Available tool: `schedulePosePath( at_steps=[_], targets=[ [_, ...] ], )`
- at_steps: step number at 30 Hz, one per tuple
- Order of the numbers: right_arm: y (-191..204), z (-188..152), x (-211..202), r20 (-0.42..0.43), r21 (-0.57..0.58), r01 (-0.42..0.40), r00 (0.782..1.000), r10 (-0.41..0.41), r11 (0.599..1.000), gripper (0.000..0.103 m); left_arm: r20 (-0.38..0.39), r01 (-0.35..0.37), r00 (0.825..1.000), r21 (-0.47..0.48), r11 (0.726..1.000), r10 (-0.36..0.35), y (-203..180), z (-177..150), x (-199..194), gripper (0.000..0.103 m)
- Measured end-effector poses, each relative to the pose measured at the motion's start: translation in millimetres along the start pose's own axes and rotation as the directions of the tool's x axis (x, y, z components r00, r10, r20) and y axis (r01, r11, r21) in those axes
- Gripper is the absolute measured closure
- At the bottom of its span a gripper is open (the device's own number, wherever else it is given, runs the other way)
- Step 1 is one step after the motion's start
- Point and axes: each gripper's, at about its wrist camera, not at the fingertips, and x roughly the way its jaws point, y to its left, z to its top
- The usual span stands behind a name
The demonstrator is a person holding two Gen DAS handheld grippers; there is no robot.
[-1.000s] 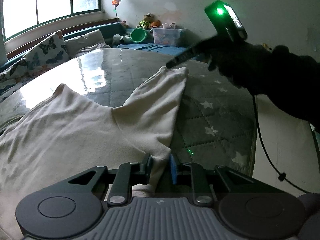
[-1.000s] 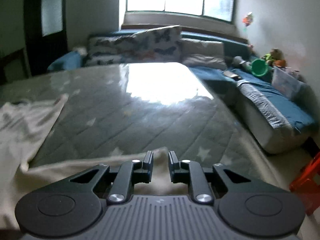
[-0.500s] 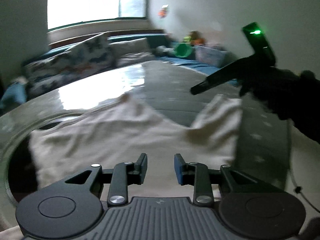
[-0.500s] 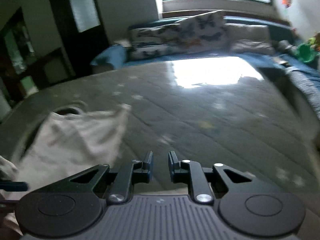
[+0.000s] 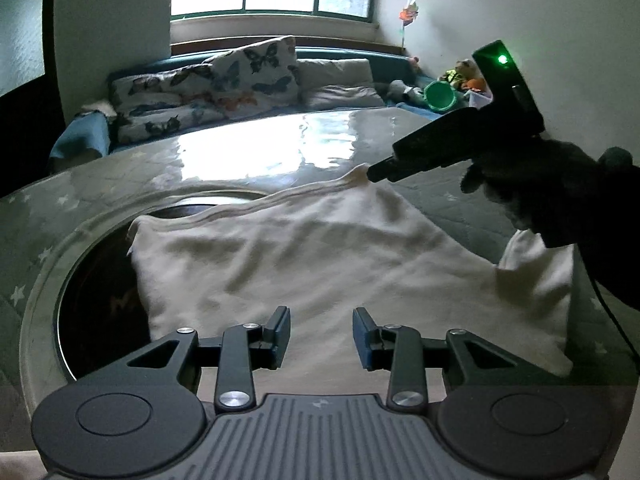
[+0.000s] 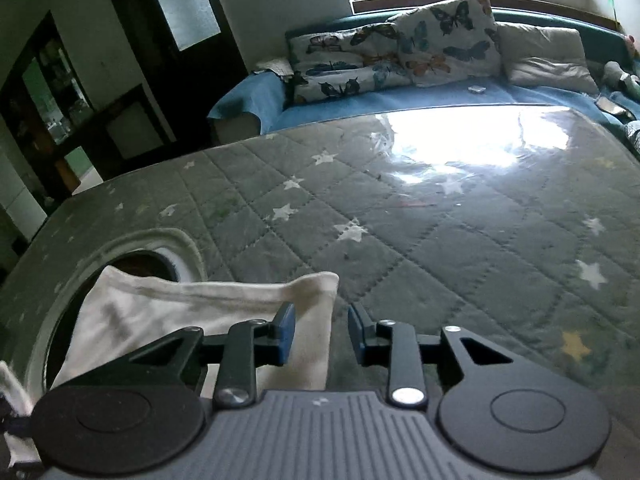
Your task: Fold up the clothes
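Observation:
A cream garment point(image 5: 300, 256) lies folded on the grey star-quilted table point(image 6: 440, 240), partly over a round hole point(image 5: 96, 300) in the top. My left gripper point(image 5: 322, 334) hovers open above the garment's near part, with nothing between its fingers. A dark-gloved hand point(image 5: 560, 192) holds my right gripper point(image 5: 374, 174) at the garment's far corner. In the right wrist view the right gripper point(image 6: 321, 330) has its jaws opening. The garment point(image 6: 200, 304) edge lies loose below the gap, and the pads stand apart from it.
The round hole point(image 6: 140, 260) shows dark inside. Behind the table stands a blue sofa with butterfly pillows point(image 5: 240, 76) under a window. Toys and a green bowl point(image 5: 440, 96) sit at the back right. A black cable hangs from the gloved hand.
Both grippers have swung left across the table, carrying the cloth over into a fold. Both had cloth between their jaws a second ago; both now stand apart from it.

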Motion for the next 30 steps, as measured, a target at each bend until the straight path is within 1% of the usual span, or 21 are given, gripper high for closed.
schedulePosePath(
  at_steps=[2, 3, 4, 6, 8, 11, 13, 15, 17, 19, 20, 22, 24, 27, 30],
  targets=[
    [2, 0, 10, 0.004, 0.005, 0.016, 1.0, -0.016, 1.0, 0.074, -0.001, -0.006, 1.0, -0.011, 1.0, 0.006, 2, 0, 2, 0.059],
    [4, 0, 12, 0.01, 0.002, 0.014, 1.0, -0.014, 1.0, 0.074, 0.001, -0.011, 1.0, -0.015, 1.0, 0.011, 3, 0, 3, 0.058],
    [5, 0, 14, 0.012, -0.003, 0.01, 1.0, -0.01, 1.0, 0.08, 0.001, -0.013, 1.0, -0.019, 1.0, 0.013, 3, 0, 4, 0.058],
    [9, 0, 14, 0.018, -0.01, 0.0, 1.0, 0.0, 1.0, 0.098, 0.0, -0.014, 1.0, -0.029, 0.999, 0.014, 6, -1, 5, 0.058],
    [15, -1, 11, 0.039, -0.022, -0.016, 0.999, 0.017, 1.0, 0.098, -0.001, -0.022, 1.0, -0.037, 0.999, 0.022, 8, -2, 5, 0.058],
    [32, -6, -15, 0.104, -0.062, -0.095, 0.989, 0.101, 0.994, 0.098, 0.0, -0.033, 0.999, -0.053, 0.998, 0.033, 13, -4, 6, 0.058],
    [50, -12, -35, 0.129, -0.128, -0.148, 0.978, 0.164, 0.981, 0.098, 0.002, -0.042, 0.999, -0.066, 0.997, 0.043, 18, -6, 6, 0.058],
    [70, -23, -54, 0.128, -0.212, -0.21, 0.962, 0.24, 0.954, 0.098, 0.005, -0.052, 0.999, -0.086, 0.995, 0.053, 24, -7, 5, 0.058],
    [90, -38, -69, 0.103, -0.293, -0.265, 0.947, 0.306, 0.919, 0.098, 0.011, -0.073, 0.997, -0.109, 0.991, 0.075, 33, -9, 2, 0.058],
    [113, -61, -79, 0.042, -0.39, -0.318, 0.931, 0.361, 0.864, 0.098, 0.019, -0.08, 0.996, -0.139, 0.987, 0.084, 42, -11, -2, 0.058],
    [122, -72, -83, 0.015, -0.433, -0.334, 0.926, 0.377, 0.837, 0.098, 0.02, -0.084, 0.996, -0.156, 0.984, 0.088, 46, -12, -4, 0.058],
    [137, -92, -87, -0.032, -0.507, -0.347, 0.922, 0.385, 0.789, 0.098, 0.028, -0.088, 0.995, -0.178, 0.98, 0.094, 53, -14, -8, 0.058],
    [146, -106, -88, -0.06, -0.559, -0.341, 0.926, 0.373, 0.756, 0.098, 0.03, -0.09, 0.995, -0.19, 0.978, 0.097, 57, -14, -11, 0.058],
    [149, -115, -86, -0.093, -0.592, -0.336, 0.931, 0.353, 0.733, 0.098, 0.033, -0.095, 0.994, -0.197, 0.976, 0.104, 59, -15, -14, 0.056],
    [152, -118, -85, -0.101, -0.6, -0.335, 0.932, 0.347, 0.727, 0.098, 0.036, -0.097, 0.994, -0.193, 0.976, 0.106, 57, -15, -14, 0.056]
  ],
)
